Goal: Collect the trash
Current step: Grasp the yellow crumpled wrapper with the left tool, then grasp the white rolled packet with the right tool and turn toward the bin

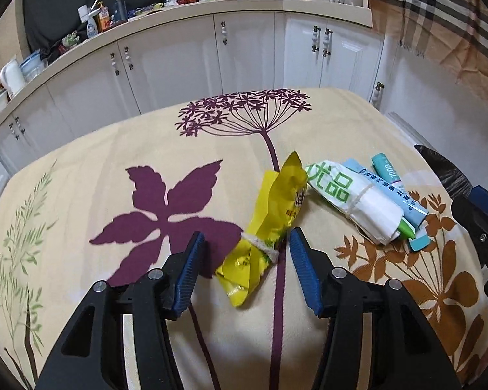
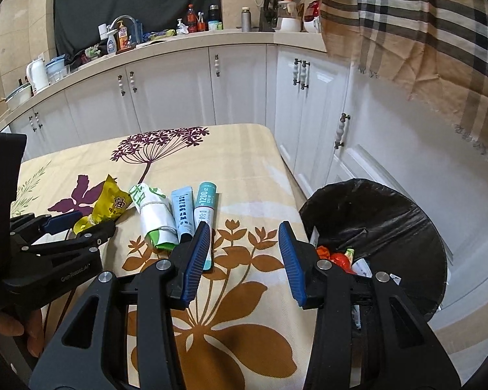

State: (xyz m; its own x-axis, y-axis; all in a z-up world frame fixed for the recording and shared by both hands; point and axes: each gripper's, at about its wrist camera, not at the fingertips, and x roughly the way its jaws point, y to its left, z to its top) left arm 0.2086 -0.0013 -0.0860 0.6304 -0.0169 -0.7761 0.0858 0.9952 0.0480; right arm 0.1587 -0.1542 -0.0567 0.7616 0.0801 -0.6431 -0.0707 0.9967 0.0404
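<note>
**Left claw straddles the yellow wrapper, right claw empty by the bin**

My left gripper (image 1: 247,253) has its jaws partly spread, one blue pad on each side of the yellow wrapper (image 1: 270,224). From its own camera I see a gap between each pad and the wrapper's tied waist, so I read it as around the wrapper, not pinching it. The wrapper lies on the flowered tablecloth (image 1: 114,149), its near end between the pads and its far end pointing away.

My right gripper (image 2: 244,243) is also partly spread and holds nothing. Its left pad sits just in front of the near end of the teal tube (image 2: 205,208) (whether they touch I cannot tell), while its right pad hangs over the table's right edge beside the bin.

I count four pieces of trash on the table: one yellow wrapper at the left, then one white packet with green print (image 2: 153,211) bound by a rubber band, one pale blue tube (image 2: 182,208), and one teal tube, the last three lying side by side.

There is one trash bin (image 2: 390,214), lined with a black bag, on the floor just right of the table. Inside it I make out red and orange wrappers (image 2: 336,258) and some white scraps.
</note>
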